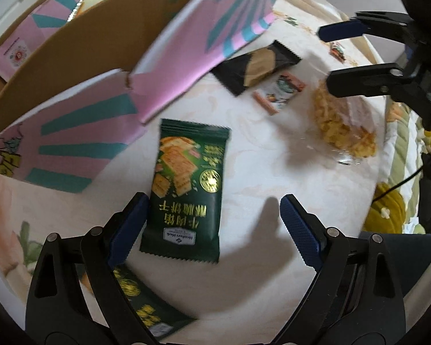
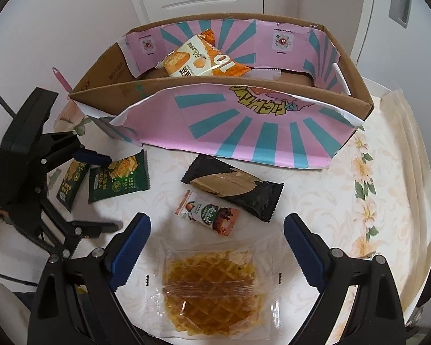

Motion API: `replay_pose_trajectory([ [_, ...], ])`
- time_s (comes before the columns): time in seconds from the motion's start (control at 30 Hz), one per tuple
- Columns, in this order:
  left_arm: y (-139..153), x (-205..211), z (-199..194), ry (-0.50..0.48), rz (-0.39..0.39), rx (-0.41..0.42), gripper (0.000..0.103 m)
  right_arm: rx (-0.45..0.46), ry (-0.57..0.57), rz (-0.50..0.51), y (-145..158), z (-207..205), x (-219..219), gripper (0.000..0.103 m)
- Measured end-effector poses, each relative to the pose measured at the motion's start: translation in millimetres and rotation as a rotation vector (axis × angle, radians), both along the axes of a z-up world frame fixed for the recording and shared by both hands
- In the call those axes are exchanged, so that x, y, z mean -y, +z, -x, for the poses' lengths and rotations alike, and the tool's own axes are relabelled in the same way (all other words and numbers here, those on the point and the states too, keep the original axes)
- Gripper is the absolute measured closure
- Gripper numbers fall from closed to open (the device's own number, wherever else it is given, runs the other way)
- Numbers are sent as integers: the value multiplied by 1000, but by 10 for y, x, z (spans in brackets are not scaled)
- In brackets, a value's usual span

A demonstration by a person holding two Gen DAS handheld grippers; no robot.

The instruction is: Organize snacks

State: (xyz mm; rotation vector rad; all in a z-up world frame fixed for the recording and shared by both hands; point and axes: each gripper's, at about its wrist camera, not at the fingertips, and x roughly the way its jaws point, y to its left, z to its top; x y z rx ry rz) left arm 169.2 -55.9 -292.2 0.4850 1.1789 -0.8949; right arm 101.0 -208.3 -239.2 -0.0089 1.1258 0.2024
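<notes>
We hold our left gripper (image 1: 212,224) spread wide over a green cracker packet (image 1: 186,189) lying on the floral tablecloth (image 1: 273,172), just in front of the pink-and-teal cardboard box (image 2: 244,132). Our right gripper (image 2: 217,247) is likewise spread, straddling a clear-wrapped waffle (image 2: 209,290) without pinching it. A black snack bar (image 2: 235,188) and small egg packet (image 2: 208,212) lie between waffle and box.

The box (image 2: 356,86) is brown corrugated cardboard, printed outside. The waffle (image 2: 209,287) sits in clear, glossy film; the cracker packet (image 1: 186,189) is shiny foil.
</notes>
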Motion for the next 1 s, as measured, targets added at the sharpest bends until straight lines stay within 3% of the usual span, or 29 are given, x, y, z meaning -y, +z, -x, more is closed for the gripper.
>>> replay_pose_trajectory([
  [0.2, 62, 106, 20, 59, 54, -31, 11, -6, 31, -4, -26, -11, 42, 10],
  [0.37, 39, 75, -158, 212, 29, -6, 13, -2, 76, -8, -20, -11, 66, 10],
  [0.43, 1, 84, -211, 237, 4, 0, 24, -4, 118, -4, -21, -21, 60, 12],
  [0.57, 0, 109, -217, 255, -24, 37, 33, -25, 247, 39, -71, -63, -3, 32],
  [0.83, 28, 57, -193, 310, -49, 72, 57, -61, 486, 102, -250, -210, -120, 52],
  [1.0, 52, 39, -182, 347, -47, 63, 62, -79, 621, 122, -331, -250, -208, 61],
])
